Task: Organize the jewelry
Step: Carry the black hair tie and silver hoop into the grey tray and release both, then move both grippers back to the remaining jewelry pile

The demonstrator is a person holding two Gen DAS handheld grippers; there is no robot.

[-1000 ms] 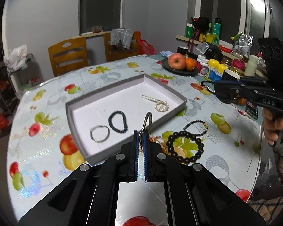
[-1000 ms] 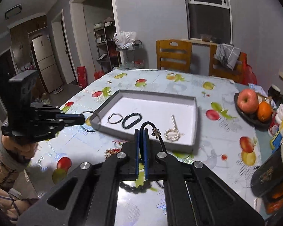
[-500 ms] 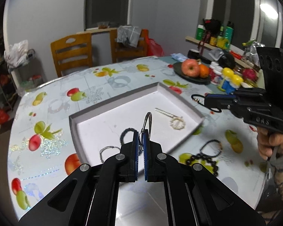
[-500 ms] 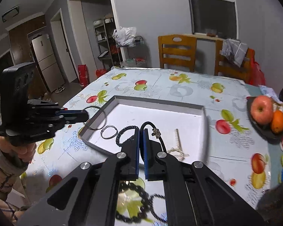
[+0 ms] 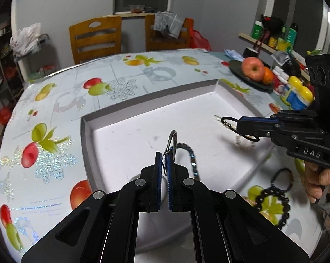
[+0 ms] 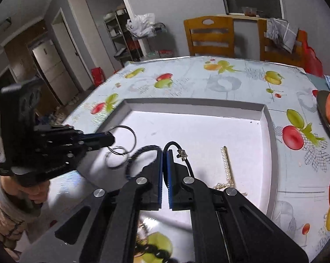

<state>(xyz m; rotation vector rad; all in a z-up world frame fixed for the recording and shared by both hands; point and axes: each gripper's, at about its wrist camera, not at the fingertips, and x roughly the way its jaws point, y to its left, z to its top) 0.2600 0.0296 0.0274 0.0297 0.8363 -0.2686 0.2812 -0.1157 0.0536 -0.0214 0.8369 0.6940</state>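
We hold a thin silver bangle (image 5: 172,141) clamped in the left gripper (image 5: 164,156) and a black cord bracelet (image 6: 182,155) clamped in the right gripper (image 6: 164,153), both above the white tray (image 5: 143,109), so next we judge both need lowering and releasing on bare floor near its front edge.

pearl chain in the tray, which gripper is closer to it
Right. The right gripper hangs right over the pearl chain in the tray; the left gripper is across the tray, by its opposite edge.

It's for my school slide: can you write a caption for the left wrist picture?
Left gripper pinches a thin metal ring above the white tray, while the right gripper brings a black cord bracelet.
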